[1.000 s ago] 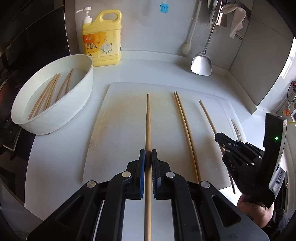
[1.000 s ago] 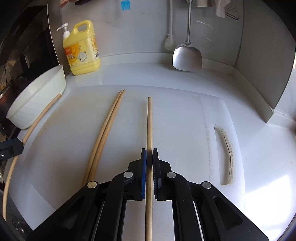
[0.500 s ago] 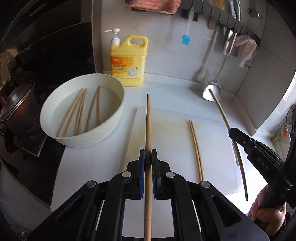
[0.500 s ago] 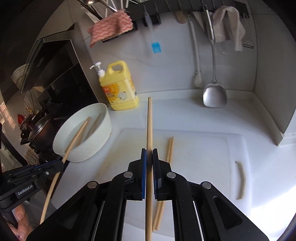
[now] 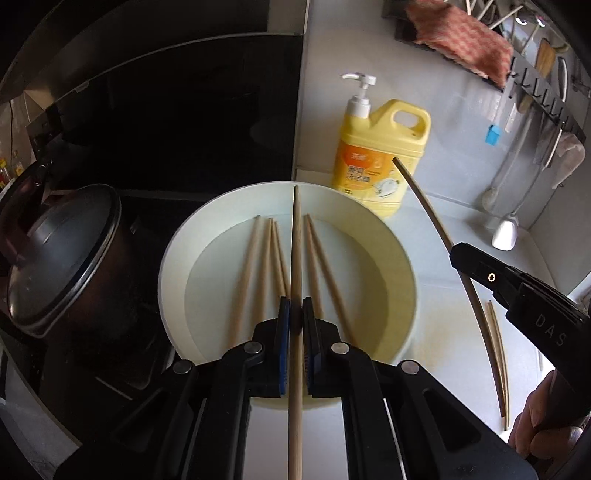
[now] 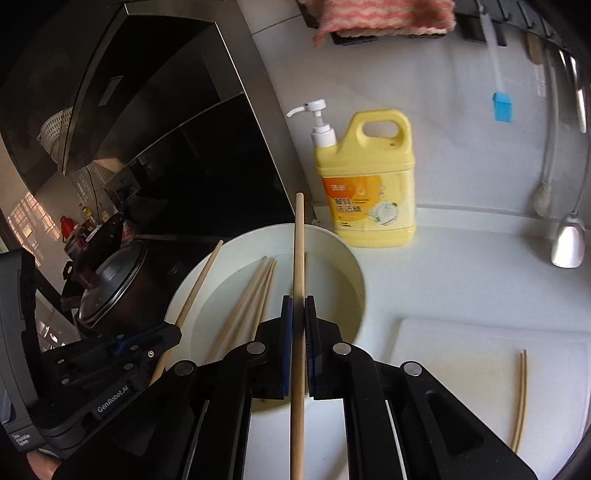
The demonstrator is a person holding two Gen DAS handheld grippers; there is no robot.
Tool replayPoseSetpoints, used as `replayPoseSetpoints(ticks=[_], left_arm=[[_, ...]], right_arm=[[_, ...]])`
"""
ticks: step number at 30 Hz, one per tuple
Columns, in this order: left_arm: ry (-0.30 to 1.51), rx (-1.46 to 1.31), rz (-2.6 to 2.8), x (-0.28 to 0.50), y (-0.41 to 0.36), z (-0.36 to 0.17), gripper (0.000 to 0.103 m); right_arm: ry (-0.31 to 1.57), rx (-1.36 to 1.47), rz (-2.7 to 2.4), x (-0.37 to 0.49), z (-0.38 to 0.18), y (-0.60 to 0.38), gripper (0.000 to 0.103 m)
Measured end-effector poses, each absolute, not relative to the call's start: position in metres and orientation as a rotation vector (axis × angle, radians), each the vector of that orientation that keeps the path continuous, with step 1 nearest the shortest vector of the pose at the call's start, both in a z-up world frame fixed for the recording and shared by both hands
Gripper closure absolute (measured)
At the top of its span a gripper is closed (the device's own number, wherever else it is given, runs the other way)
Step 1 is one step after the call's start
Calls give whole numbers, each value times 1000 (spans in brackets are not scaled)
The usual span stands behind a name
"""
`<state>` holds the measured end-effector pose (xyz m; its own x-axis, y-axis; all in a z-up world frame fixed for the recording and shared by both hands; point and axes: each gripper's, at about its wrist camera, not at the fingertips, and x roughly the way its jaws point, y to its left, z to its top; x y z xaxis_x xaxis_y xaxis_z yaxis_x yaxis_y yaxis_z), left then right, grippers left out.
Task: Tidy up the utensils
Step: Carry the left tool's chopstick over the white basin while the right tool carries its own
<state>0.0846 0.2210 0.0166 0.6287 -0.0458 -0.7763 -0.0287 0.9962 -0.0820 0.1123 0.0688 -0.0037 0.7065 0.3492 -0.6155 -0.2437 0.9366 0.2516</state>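
Note:
My left gripper (image 5: 294, 321) is shut on a wooden chopstick (image 5: 295, 251) and holds it over the white bowl (image 5: 173, 258), which holds several chopsticks (image 5: 255, 258) in water. My right gripper (image 6: 298, 317) is shut on another chopstick (image 6: 298, 258), also above the bowl (image 6: 351, 266). The right gripper shows in the left wrist view (image 5: 458, 256) at the right with its chopstick (image 5: 424, 199). The left gripper shows in the right wrist view (image 6: 173, 332) at the lower left. Two chopsticks (image 6: 521, 398) lie on the white cutting board (image 6: 461, 347).
A yellow dish soap bottle (image 5: 380, 162) stands behind the bowl. A dark pot with a lid (image 5: 55, 258) sits on the stove at the left. A spatula (image 6: 567, 243), a blue brush (image 6: 502, 107) and a red cloth (image 6: 384, 14) hang on the wall rack.
Both grippers have lifted their chopsticks off the cutting board and swung left. They now hover over the white bowl.

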Motion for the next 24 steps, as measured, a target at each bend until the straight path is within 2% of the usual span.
replayPoseSetpoints(ticks=[10,24], left_arm=[[958,-114,-43,146,260,-27,96],[1076,-127,-44,182,252,-70,95]], right_arm=[[864,243,294,188,-56,121,97],[1046,263,264,218,-96,130,97]])
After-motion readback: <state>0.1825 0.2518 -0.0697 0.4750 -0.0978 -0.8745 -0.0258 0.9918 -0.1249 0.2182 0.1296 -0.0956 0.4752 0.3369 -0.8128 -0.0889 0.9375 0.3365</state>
